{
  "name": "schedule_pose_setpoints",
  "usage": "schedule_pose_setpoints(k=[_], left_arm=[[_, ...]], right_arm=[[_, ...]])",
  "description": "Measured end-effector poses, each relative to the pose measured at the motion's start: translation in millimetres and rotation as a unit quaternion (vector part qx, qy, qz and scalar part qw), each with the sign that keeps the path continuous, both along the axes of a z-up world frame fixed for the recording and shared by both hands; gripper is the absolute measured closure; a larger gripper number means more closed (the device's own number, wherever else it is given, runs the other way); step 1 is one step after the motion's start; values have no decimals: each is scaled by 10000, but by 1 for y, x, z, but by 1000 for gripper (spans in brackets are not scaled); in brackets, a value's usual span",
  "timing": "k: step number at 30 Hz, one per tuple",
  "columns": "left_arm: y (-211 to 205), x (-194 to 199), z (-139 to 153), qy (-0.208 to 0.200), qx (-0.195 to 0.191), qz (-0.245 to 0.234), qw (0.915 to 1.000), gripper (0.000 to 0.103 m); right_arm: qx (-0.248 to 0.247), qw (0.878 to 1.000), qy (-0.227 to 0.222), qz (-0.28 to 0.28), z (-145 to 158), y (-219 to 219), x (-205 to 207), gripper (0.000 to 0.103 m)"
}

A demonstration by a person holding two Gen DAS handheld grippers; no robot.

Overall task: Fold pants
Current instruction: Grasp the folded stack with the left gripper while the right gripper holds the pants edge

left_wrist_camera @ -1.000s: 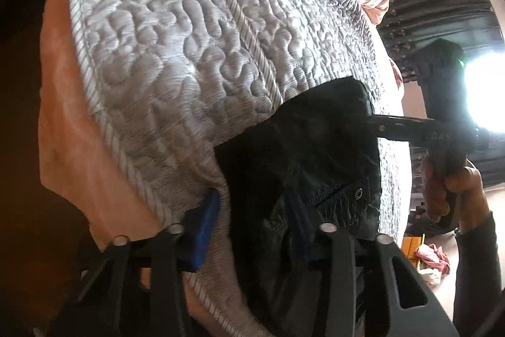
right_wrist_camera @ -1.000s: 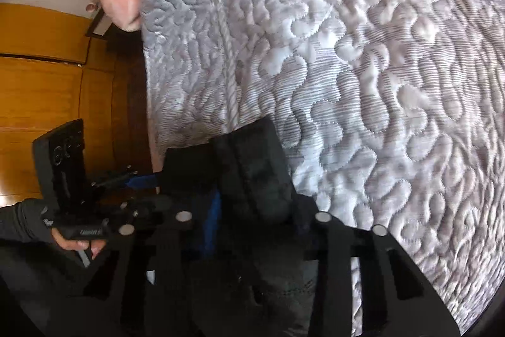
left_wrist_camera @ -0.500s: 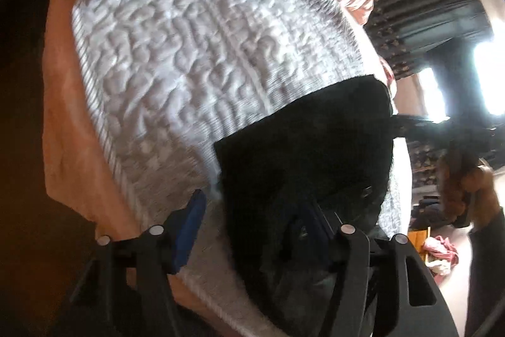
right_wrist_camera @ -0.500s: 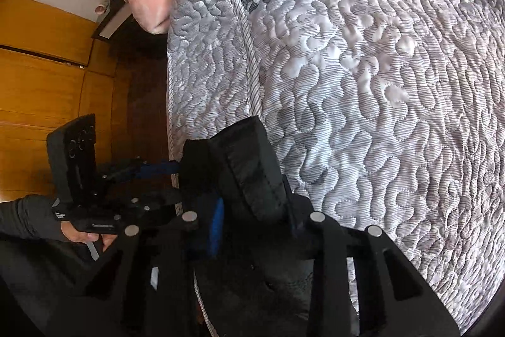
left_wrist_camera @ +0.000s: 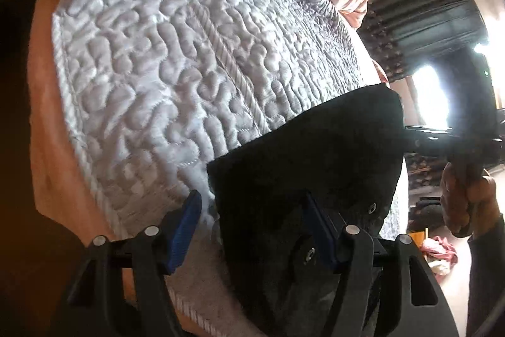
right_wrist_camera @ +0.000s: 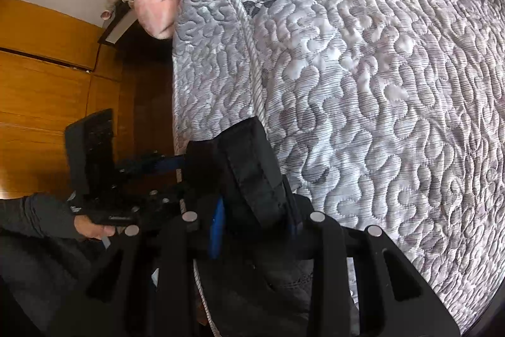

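While draped, black pants (left_wrist_camera: 309, 153), quilted mattress (left_wrist_camera: 164, 59)

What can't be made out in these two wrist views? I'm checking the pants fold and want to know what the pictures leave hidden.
- Left wrist view: the lower pants are cut off by the bottom edge and hidden behind the left gripper.
- Right wrist view: the right gripper covers the cloth below its fingertips, so the grip can't be confirmed.
- Both views: the legs' layout on the quilted mattress is out of frame.
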State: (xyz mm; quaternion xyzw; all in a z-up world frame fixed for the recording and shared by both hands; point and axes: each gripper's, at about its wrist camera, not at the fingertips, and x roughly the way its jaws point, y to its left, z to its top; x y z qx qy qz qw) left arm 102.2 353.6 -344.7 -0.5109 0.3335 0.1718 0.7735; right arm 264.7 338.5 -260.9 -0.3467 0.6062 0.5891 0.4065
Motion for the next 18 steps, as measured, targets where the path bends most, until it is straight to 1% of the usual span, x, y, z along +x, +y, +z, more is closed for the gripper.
schedule_pose_setpoints(k=[2,3,4,6,7,10,12,15,18], left_arm=[[-4,5,0,-121,-17,-174,9998,39],[-5,8,0,-90,43,-196,9998,42],[-4,8,1,-57,85,-206,9997,51],[-4,5,6,-45,126,-168,9998,59],[-9,1,12,-89,155,-163,9997,61],[-19,-3,30,-138,413,-227,9988,65],[-22,-2,41,-208,475,-231,9984,66],[-30,-5,60,-341,613,-295,9971,67],[-44,-4,86,-480,845,-413,9944,68]], right_arm=[[-5,10000,-8,-13,1,0,0,73],[-1,10000,-28,-19,1,0,0,73],[-4,10000,-58,-28,1,-1,0,73],[1,9999,-106,-42,3,-2,0,73],[24,9999,-103,-50,6,-4,1,73],[88,9998,-146,-63,16,-9,1,73],[125,9997,-210,-79,25,-14,1,73],[208,9992,-342,-83,46,-26,0,73],[317,9982,-495,-105,72,-42,-1,73]])
